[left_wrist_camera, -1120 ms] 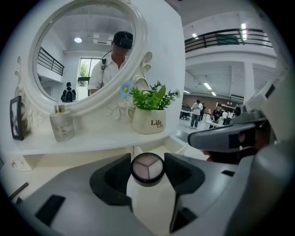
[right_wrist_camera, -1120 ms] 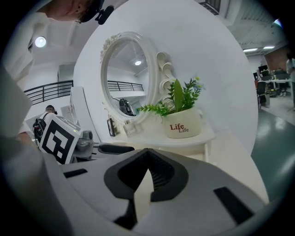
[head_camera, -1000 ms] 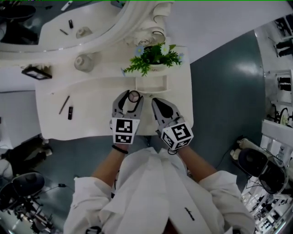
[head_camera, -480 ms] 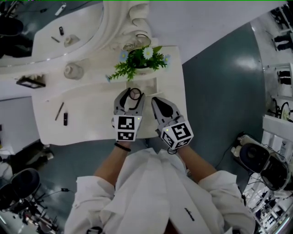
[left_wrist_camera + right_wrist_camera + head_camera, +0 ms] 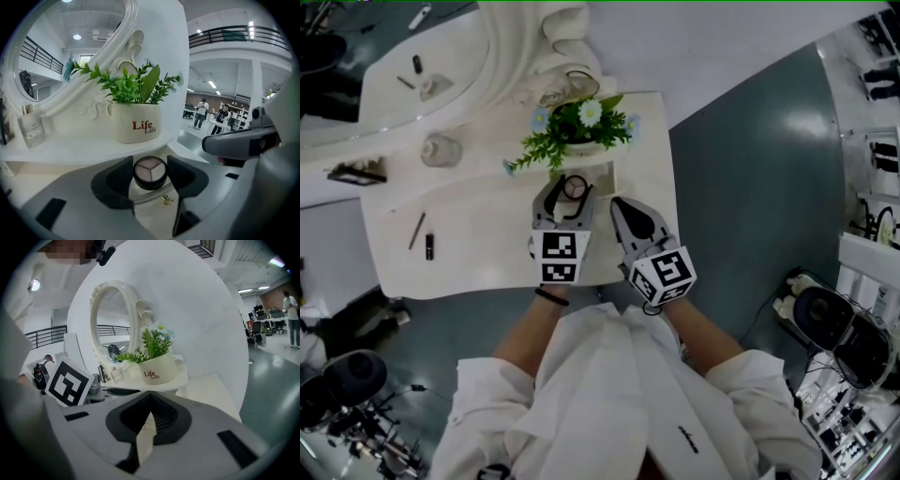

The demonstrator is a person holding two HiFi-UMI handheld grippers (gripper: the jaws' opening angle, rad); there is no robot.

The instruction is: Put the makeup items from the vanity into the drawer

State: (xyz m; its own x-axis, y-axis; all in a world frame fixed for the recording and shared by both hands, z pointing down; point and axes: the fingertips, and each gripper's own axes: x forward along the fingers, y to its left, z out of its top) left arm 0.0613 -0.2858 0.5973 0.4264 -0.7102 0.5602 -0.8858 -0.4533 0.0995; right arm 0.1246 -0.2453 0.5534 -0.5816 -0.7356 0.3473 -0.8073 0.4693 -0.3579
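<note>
My left gripper [image 5: 573, 191] is shut on a round black compact [image 5: 575, 187] with pale powder in three sections. In the left gripper view the compact [image 5: 150, 171] sits squeezed between both pads, above the open white drawer with its small gold knob [image 5: 166, 200]. In the head view the drawer [image 5: 605, 172] lies open just below the potted plant. My right gripper [image 5: 619, 206] hovers beside the left one, shut and empty. A thin pencil [image 5: 417, 231] and a short black tube [image 5: 429, 247] lie on the vanity's left part.
A white pot marked "Life" with green plant [image 5: 133, 123] stands on the shelf behind the drawer. A glass bottle [image 5: 441, 150] stands near the oval mirror [image 5: 115, 336]. The vanity top [image 5: 487, 225] ends close to my grippers; grey floor lies to the right.
The left gripper has carried the compact slightly forward, from the vanity top toward the open drawer. The right gripper has kept its place beside it.
</note>
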